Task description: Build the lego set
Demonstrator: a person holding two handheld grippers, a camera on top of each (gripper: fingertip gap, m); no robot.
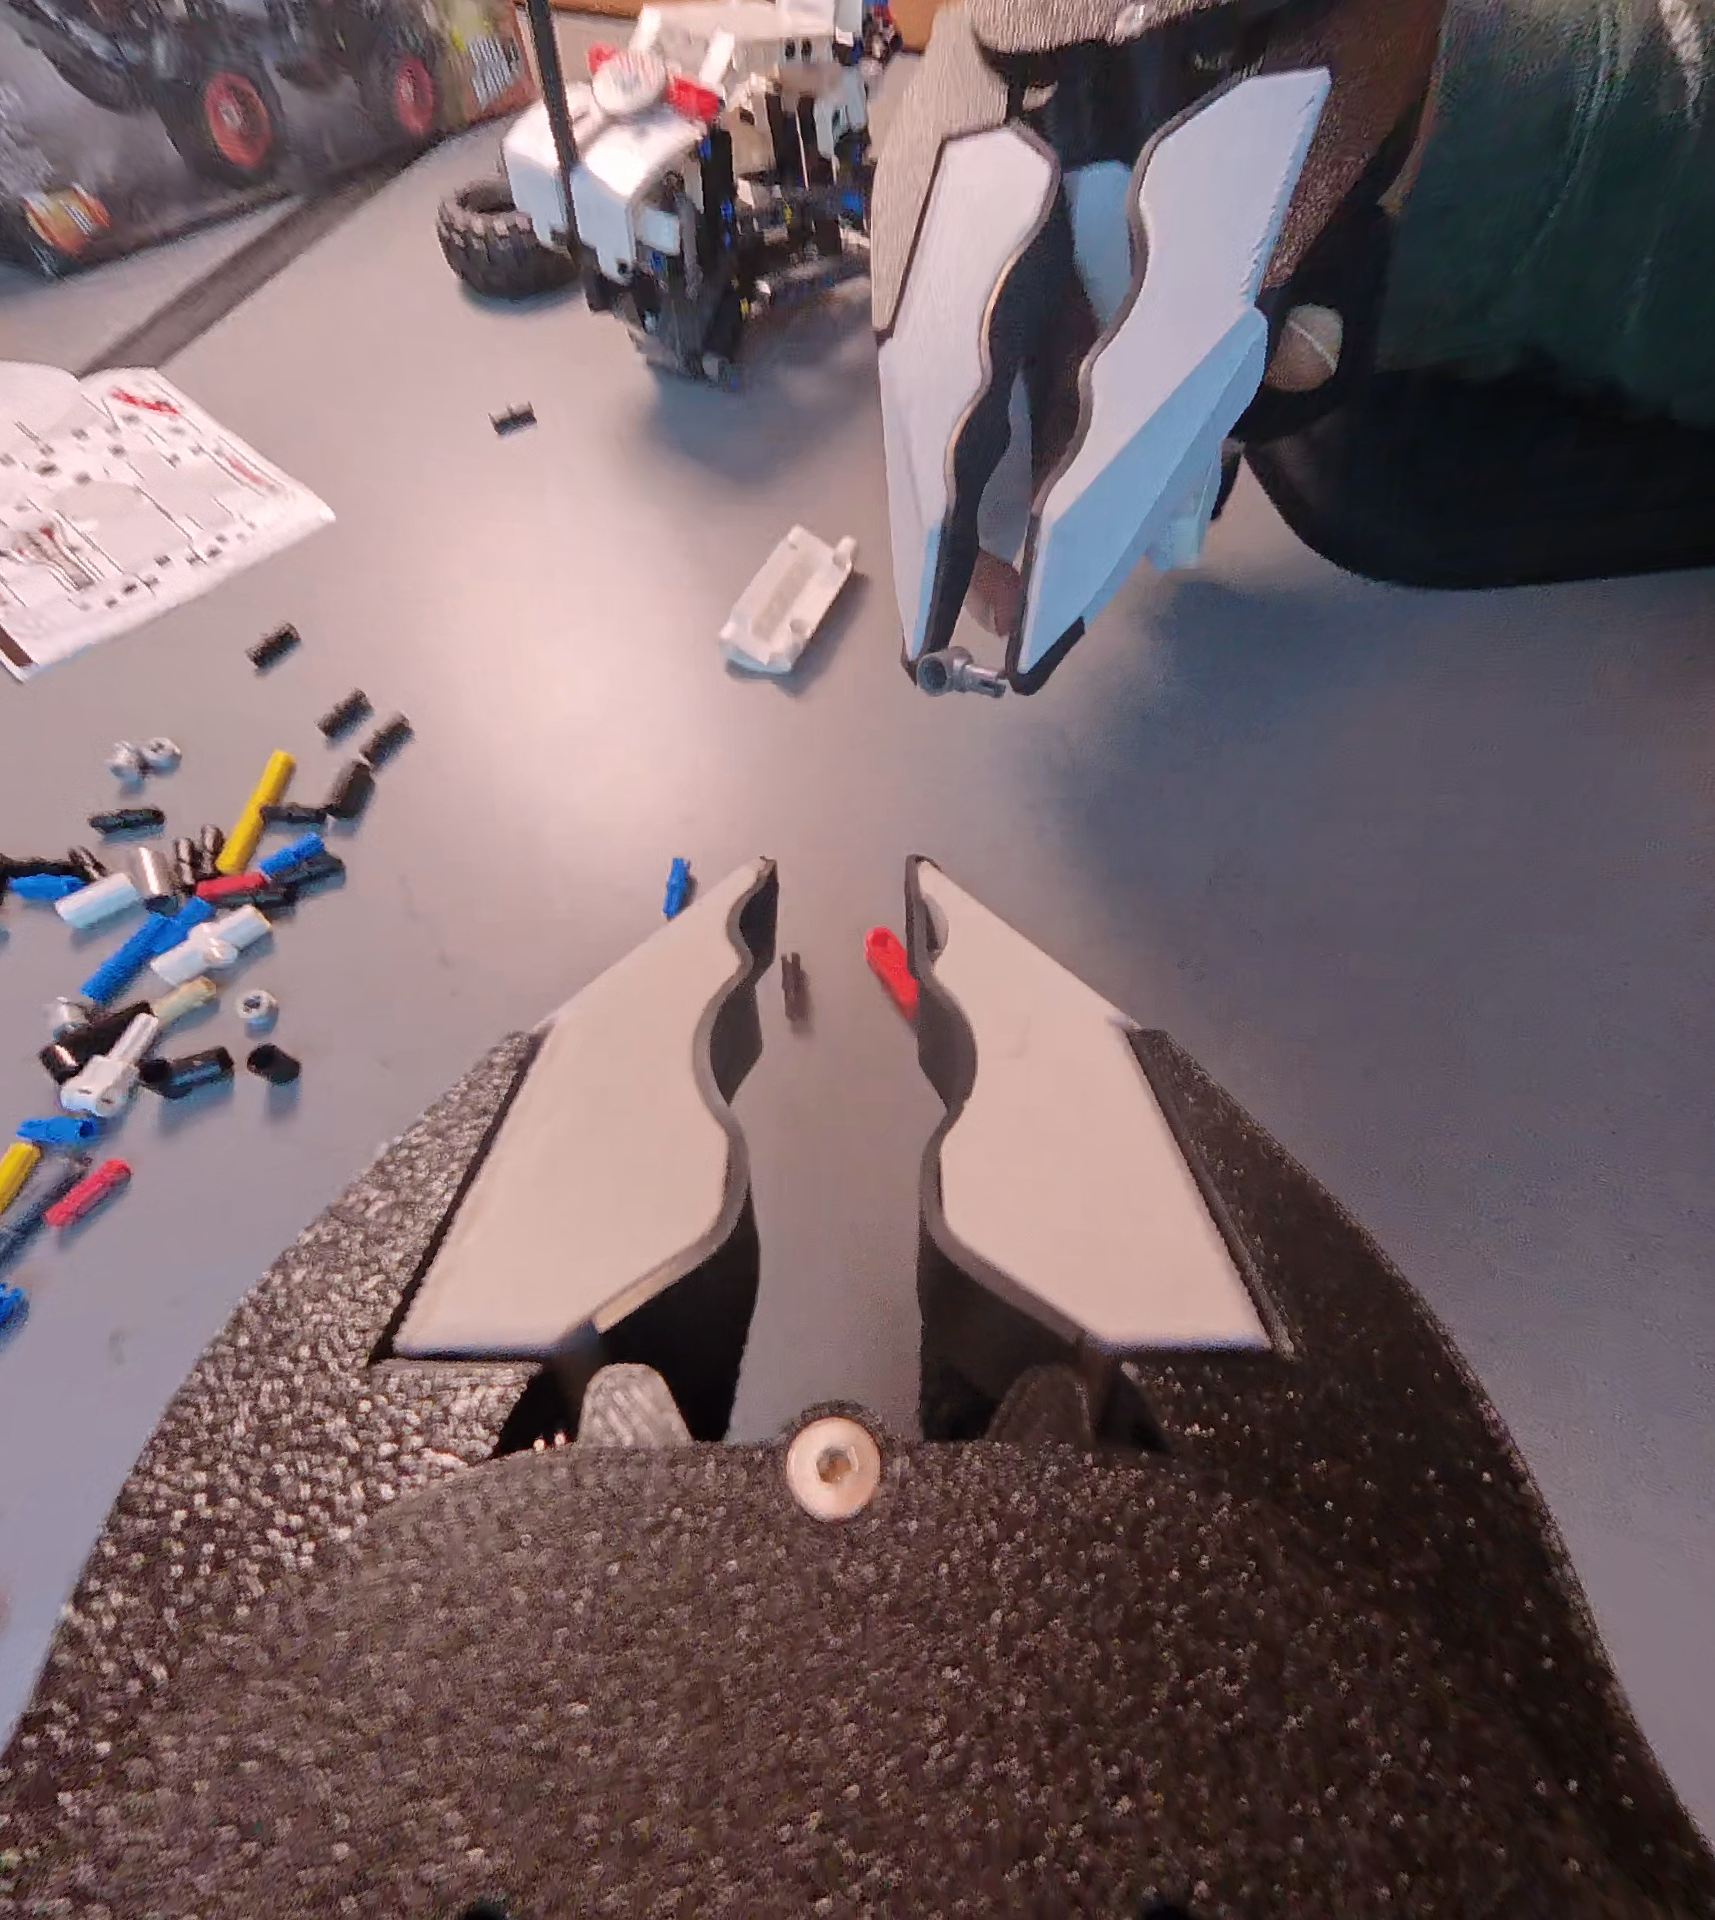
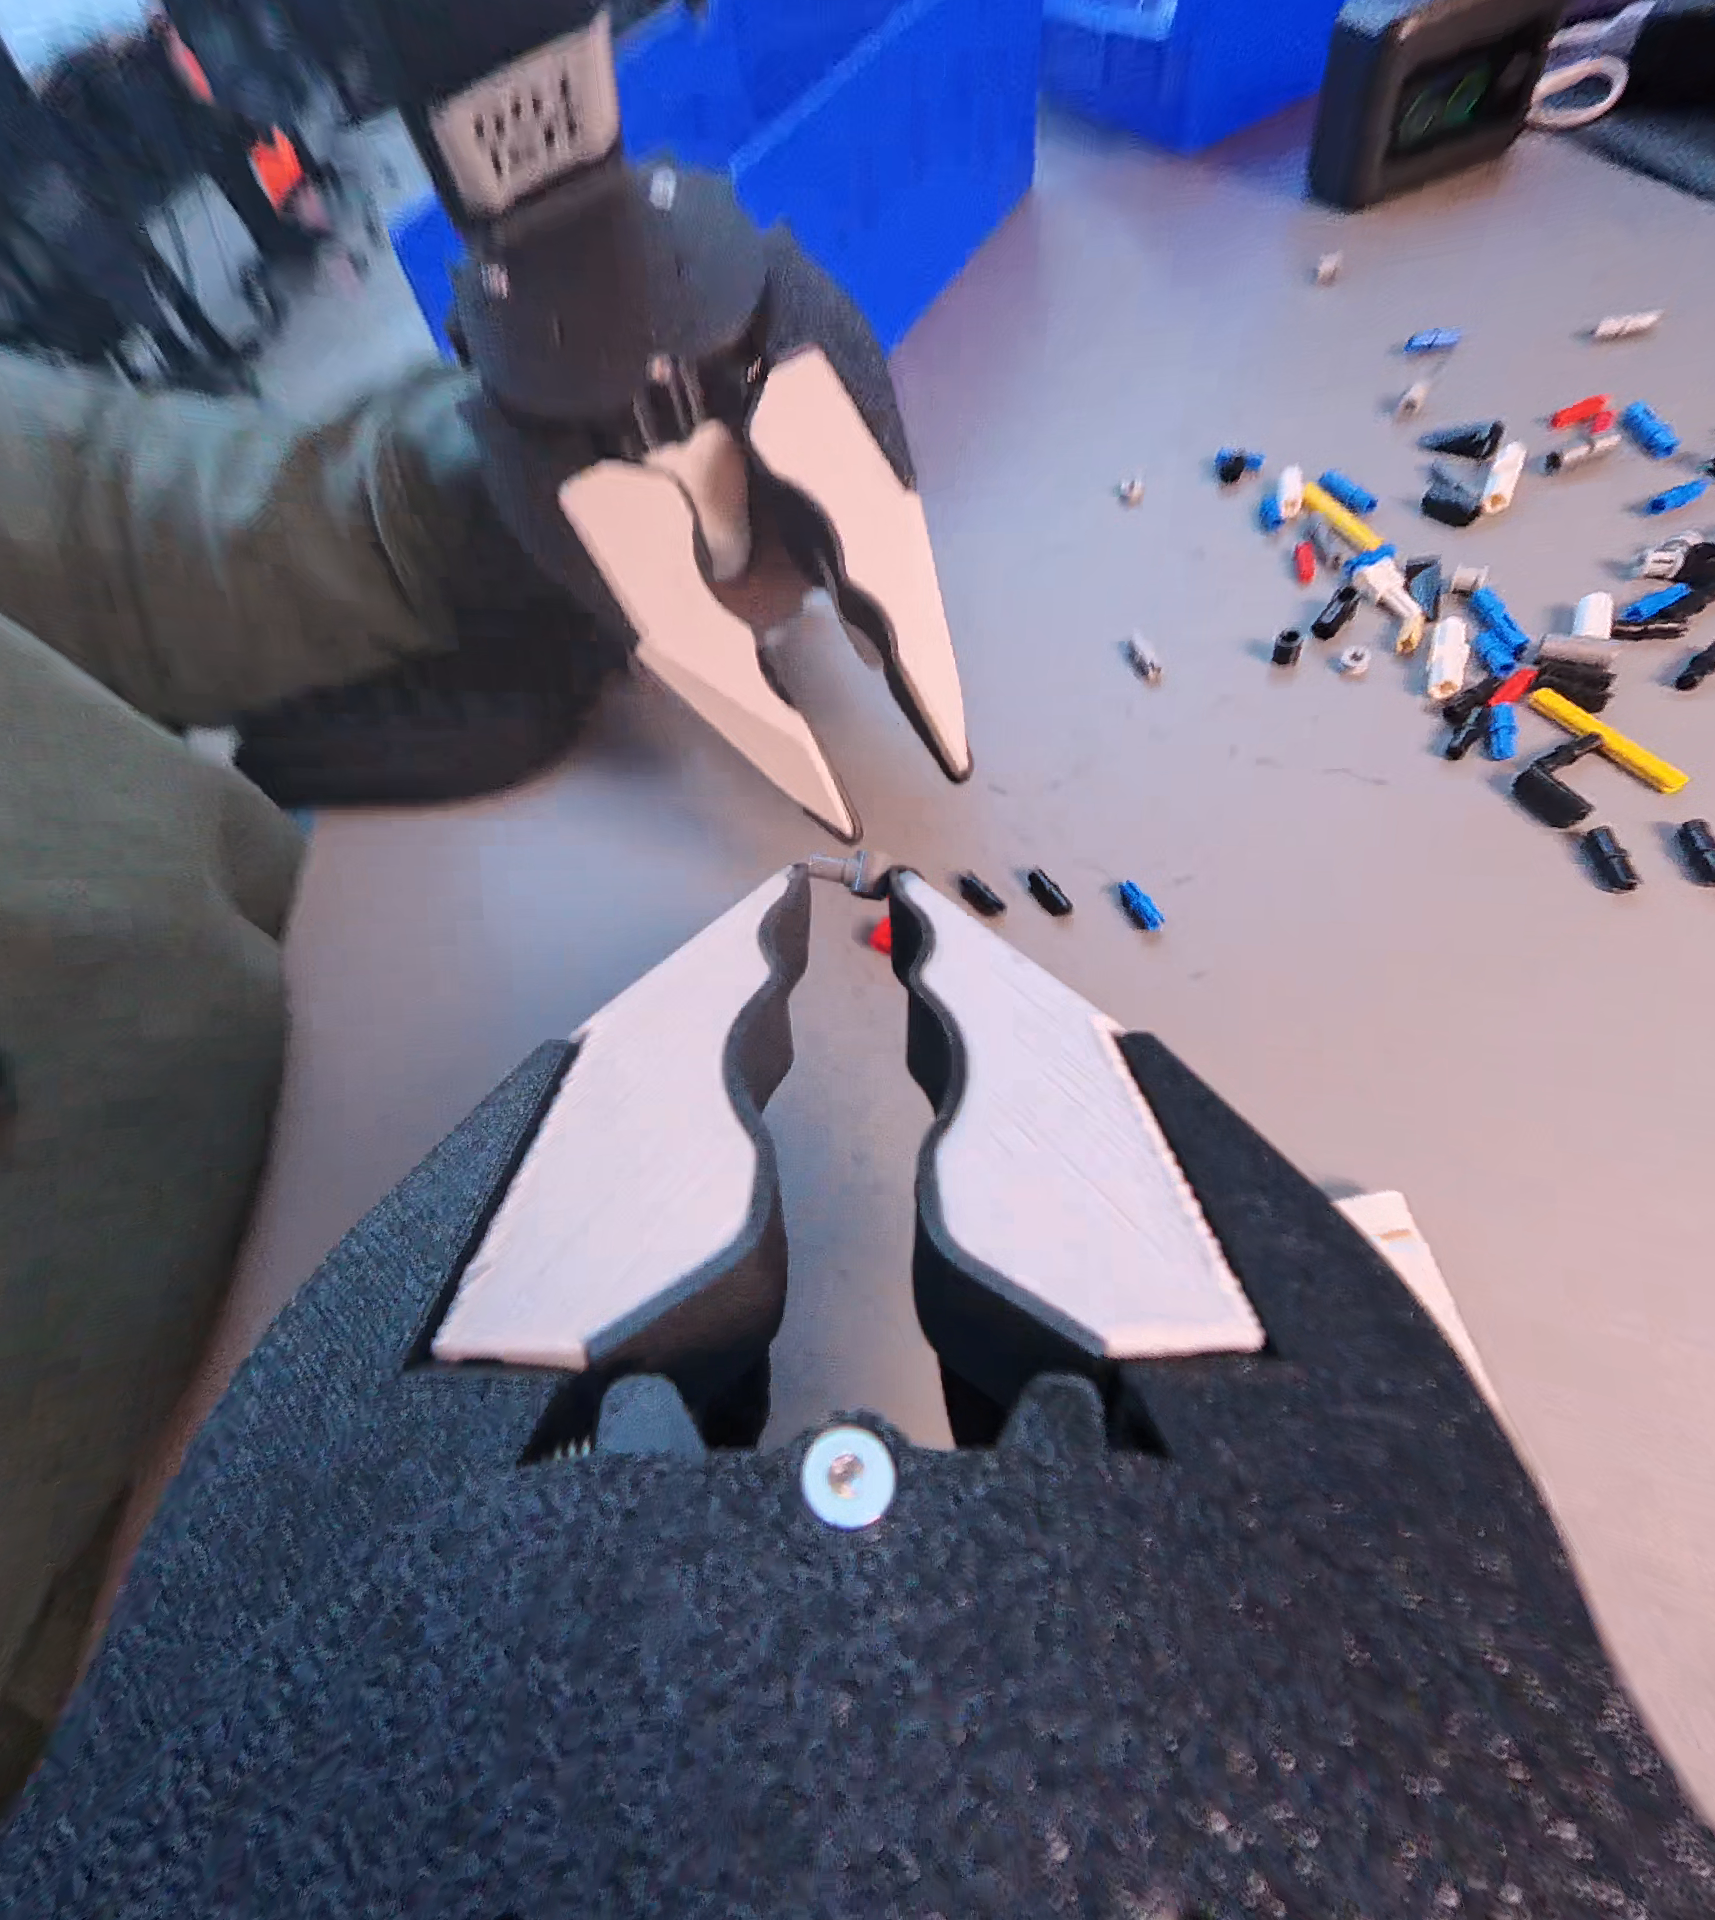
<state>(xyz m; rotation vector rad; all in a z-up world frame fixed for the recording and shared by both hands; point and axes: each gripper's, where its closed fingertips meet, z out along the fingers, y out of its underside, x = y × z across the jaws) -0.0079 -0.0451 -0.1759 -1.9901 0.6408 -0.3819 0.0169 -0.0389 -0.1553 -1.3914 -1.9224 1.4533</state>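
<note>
My right gripper (image 2: 848, 878) is shut on a small grey connector (image 2: 851, 864), pinched at the fingertips just above the grey table. It also shows in the left wrist view (image 1: 962, 681), upper right, with the connector (image 1: 955, 672) at its tips. My left gripper (image 1: 840, 864) is open and empty and hangs low over the table. A small black pin (image 1: 793, 982) and a red pin (image 1: 889, 968) lie between its fingers, and a blue pin (image 1: 676, 885) lies beside its left fingertip. In the right wrist view the left gripper (image 2: 900, 800) points at my right tips, close but apart.
A partly built white and black vehicle (image 1: 687, 177) stands at the back, with a white panel piece (image 1: 785, 603) in front. An open instruction booklet (image 1: 94, 499), the set's box (image 1: 105, 104) and a heap of loose pieces (image 1: 136, 935) lie left. Blue bins (image 2: 884, 135) stand behind. There is about 4 centimeters between the tips of the two grippers.
</note>
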